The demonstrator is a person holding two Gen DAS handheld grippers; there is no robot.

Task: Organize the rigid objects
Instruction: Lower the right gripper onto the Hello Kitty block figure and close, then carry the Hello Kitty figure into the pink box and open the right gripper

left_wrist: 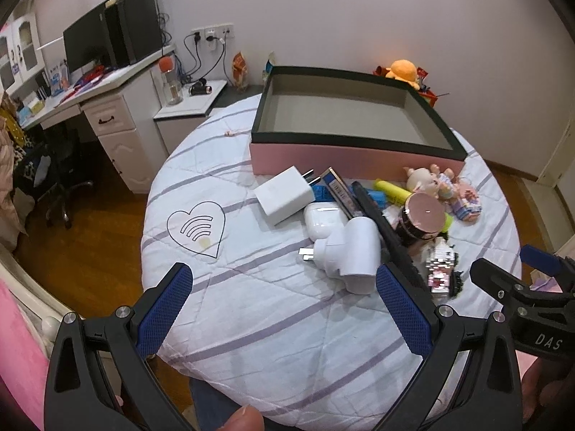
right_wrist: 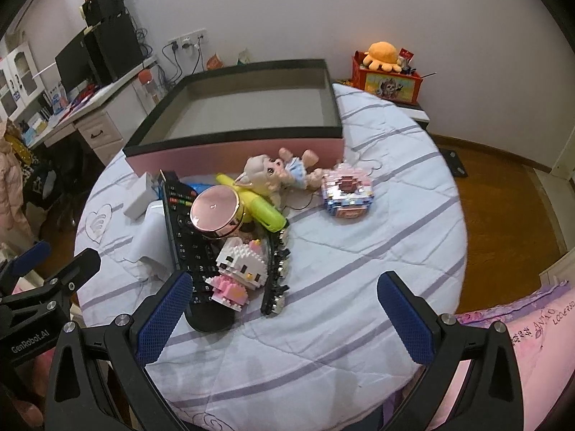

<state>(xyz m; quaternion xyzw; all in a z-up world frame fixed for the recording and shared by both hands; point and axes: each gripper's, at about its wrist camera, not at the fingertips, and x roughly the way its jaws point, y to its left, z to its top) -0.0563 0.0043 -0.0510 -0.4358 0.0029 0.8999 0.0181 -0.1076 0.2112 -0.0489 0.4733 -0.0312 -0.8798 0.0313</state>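
Observation:
A pink box with a black rim stands open at the back of the round table. In front of it lies a pile: a white charger, a white earbud case, a white plug adapter, a black remote, a round pink-lidded jar, a yellow highlighter, a doll, a brick cat figure and a brick block. My left gripper is open and empty, just short of the adapter. My right gripper is open and empty, near the cat figure.
The table carries a white quilt with purple stripes. A desk with a monitor stands at the left. A red box with an orange plush sits behind the table. Wooden floor lies to the right.

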